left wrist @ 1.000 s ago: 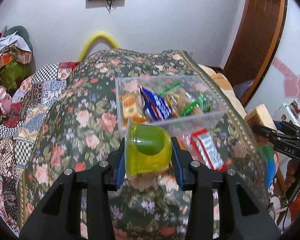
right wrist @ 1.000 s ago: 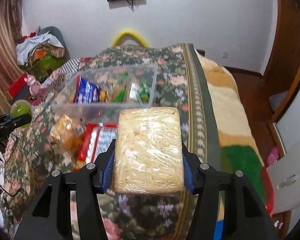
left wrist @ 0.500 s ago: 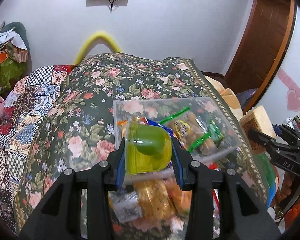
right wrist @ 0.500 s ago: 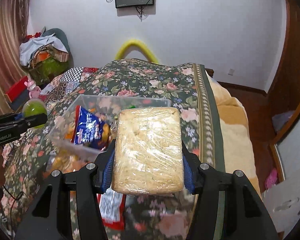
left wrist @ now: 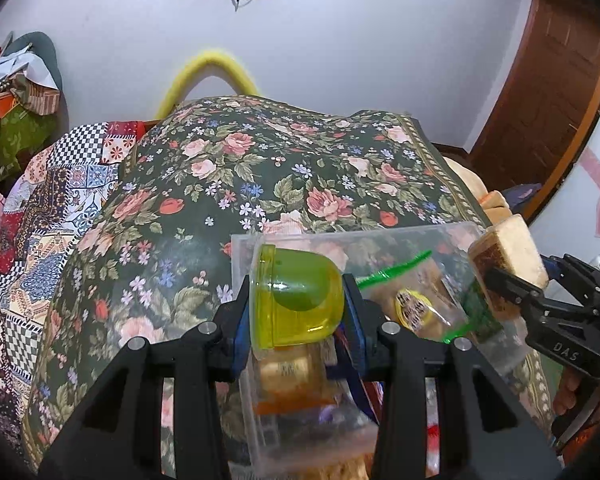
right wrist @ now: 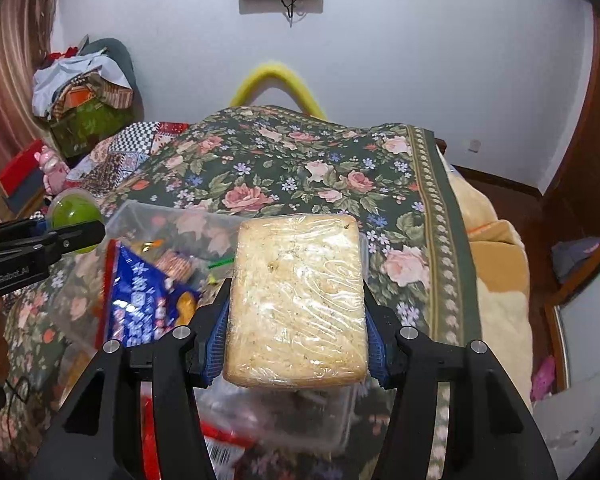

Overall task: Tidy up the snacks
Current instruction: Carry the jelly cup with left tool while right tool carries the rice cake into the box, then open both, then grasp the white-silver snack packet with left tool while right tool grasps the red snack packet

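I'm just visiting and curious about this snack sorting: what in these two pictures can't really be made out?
- Left wrist view: the snacks low in the clear plastic box are hidden behind the green jelly cup and the left gripper.
- Right wrist view: the box's right half is hidden behind the wrapped cake block in the right gripper.
- Right wrist view: the red packet at the bottom is blurred and cut off by the fingers.

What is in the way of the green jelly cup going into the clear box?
Nothing visible blocks it. The left gripper holds the jelly cup over the open clear box, which has no lid. Snack packets already lie inside.
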Tool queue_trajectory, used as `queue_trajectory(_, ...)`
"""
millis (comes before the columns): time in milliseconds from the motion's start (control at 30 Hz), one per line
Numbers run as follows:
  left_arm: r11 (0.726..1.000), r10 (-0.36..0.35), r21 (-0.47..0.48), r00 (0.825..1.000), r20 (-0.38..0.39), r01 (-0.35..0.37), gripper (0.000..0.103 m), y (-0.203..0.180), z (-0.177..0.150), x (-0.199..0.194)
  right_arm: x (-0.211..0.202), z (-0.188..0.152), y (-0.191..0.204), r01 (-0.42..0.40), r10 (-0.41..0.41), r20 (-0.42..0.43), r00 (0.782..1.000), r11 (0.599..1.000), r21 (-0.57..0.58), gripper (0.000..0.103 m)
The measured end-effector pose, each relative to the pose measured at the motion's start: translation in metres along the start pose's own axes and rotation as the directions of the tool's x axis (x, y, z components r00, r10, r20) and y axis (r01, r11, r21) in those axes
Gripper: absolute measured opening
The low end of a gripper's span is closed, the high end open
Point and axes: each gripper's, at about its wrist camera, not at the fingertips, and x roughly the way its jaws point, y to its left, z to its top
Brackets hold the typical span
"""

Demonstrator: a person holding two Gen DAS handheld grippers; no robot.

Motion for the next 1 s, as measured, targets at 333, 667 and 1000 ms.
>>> queue_trajectory(333, 0.996, -0.011, -0.089, 0.999, -0.035, 0.007, 0.040, 0.011, -0.001, 0.030, 0.034, 0.004, -0.007, 0.001, 0.000, -0.052, 0.999, 1.000, 0.009, 0.052)
queue_trajectory(667, 0.999, 0.042, -0.018, 0.999, 0.029, -0.042, 0.051, 0.000, 0.000, -0.006, 0.016, 0.006, -0.001, -0.007, 0.007, -0.025, 1.000, 1.000, -0.005, 0.057)
queue_trajectory(1000, 0.999, 0.044, 0.011, 0.998, 0.046, -0.045, 0.067, 0.000, -0.017, -0.064, -0.040, -0.010, 0.012, -0.035, 0.036, 0.034, 0.999, 0.999, -0.005, 0.082)
